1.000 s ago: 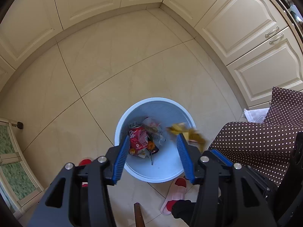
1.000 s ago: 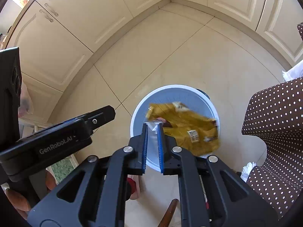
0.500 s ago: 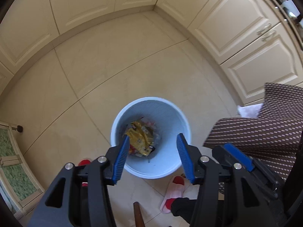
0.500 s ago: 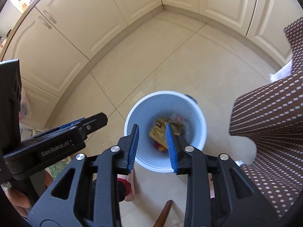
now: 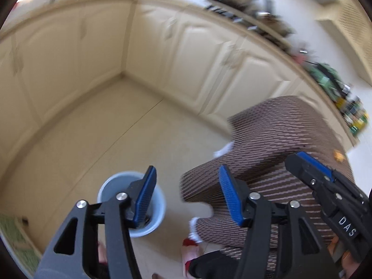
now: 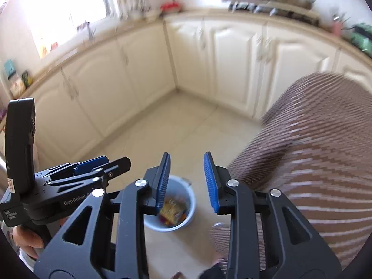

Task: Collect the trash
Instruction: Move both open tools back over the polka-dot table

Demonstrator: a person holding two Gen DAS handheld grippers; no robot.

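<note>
Down on the pale tiled floor (image 6: 181, 125), close to the corner where the two runs of cream cabinets (image 6: 234, 67) meet, I see the light blue trash bin (image 6: 187, 209) standing upright, just beside the hanging edge of a brown dotted tablecloth (image 6: 320, 153). Through my right gripper (image 6: 187, 181) the bin's mouth shows between and below the blue pads, with a yellow wrapper (image 6: 171, 211) and some reddish scraps lying inside it. That gripper's jaws have just been opening; they now stand apart with nothing between them, only floor and bin behind. From my left gripper (image 5: 186, 195) the same bin (image 5: 158, 207) sits low at the left, half hidden behind the left finger (image 5: 144, 195), and what lies in it I cannot make out from this side. The left jaws have likewise been opening a little and stand wide apart, empty. On the tablecloth (image 5: 274, 139), near its far right edge, lies a small orange scrap (image 5: 338, 155), well apart from the bin. Each gripper appears in the other's view: the right one (image 5: 311, 165) at the right edge over the cloth, the left one (image 6: 93, 165) at the left with a hand (image 6: 28, 239) on its grip. Near the cloth's lower edge a red and white slipper (image 5: 190, 248) rests on the floor. Both views are smeared, so the clutter on the countertop (image 6: 144, 21) above the cabinets stays unreadable to me.
</note>
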